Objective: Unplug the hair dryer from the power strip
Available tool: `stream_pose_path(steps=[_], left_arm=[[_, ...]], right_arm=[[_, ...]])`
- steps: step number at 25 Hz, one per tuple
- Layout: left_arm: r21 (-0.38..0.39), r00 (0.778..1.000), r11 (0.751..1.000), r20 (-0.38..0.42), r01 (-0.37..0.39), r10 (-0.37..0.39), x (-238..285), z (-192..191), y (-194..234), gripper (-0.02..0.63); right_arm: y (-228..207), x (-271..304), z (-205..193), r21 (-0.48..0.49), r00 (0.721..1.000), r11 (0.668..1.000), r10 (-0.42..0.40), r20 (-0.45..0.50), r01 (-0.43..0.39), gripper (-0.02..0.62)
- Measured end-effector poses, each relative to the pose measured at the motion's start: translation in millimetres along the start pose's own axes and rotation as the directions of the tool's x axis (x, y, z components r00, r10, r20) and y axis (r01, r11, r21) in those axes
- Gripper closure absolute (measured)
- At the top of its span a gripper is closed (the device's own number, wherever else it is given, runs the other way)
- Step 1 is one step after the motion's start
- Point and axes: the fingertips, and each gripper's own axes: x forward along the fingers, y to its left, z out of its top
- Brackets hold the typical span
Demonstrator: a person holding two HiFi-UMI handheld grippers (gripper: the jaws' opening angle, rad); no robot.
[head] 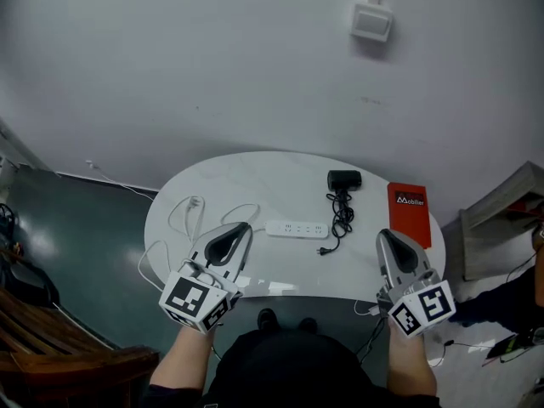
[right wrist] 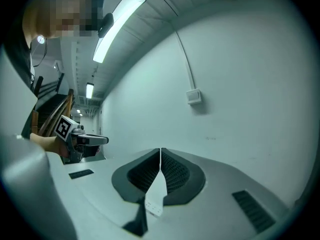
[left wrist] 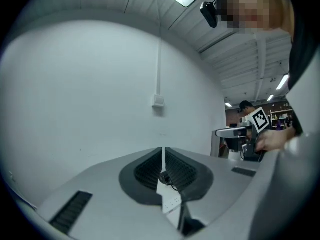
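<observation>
A white power strip (head: 297, 229) lies in the middle of the white oval table (head: 255, 172). Behind it to the right sits the black hair dryer (head: 343, 179). Its black cord (head: 340, 215) runs down to a plug (head: 322, 251) that lies on the tabletop beside the strip's right end, outside the sockets. My left gripper (head: 240, 228) is held up over the table's near left edge, my right gripper (head: 384, 236) over its near right edge. In each gripper view the jaws meet with nothing between them: left gripper (left wrist: 163, 149), right gripper (right wrist: 160, 150). Both point level at the wall.
The strip's white cable (head: 189, 211) loops over the table's left side. An orange booklet (head: 410, 211) lies at the right edge. A wall box (head: 371, 21) hangs above. A wooden chair (head: 51, 347) stands at the lower left, a grey box (head: 501, 202) on the right.
</observation>
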Motion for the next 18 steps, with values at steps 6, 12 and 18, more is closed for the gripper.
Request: stream_pose_path(steps=[6, 12, 18], left_arm=[[0.018, 0.999, 1.000, 0.038, -0.014, 0.013, -27.0, 5.7, 28.5, 0.589], [0.010, 0.999, 1.000, 0.027, -0.020, 0.020, -29.9, 1.1, 43.3, 0.594], [0.003, 0.998, 0.999, 0.050, -0.038, 0.037, -15.9, 5.0, 39.5, 0.594]], right_arm=[[30.5, 14.5, 15.7, -0.034, 0.998, 0.999, -0.025, 0.065, 0.027, 0.558], [52.0, 33.6, 9.7, -0.009, 0.998, 1.000, -0.003, 0.065, 0.004, 0.560], [46.1, 33.9, 10.0, -0.003, 0.998, 1.000, 0.029, 0.048, -0.029, 0.560]])
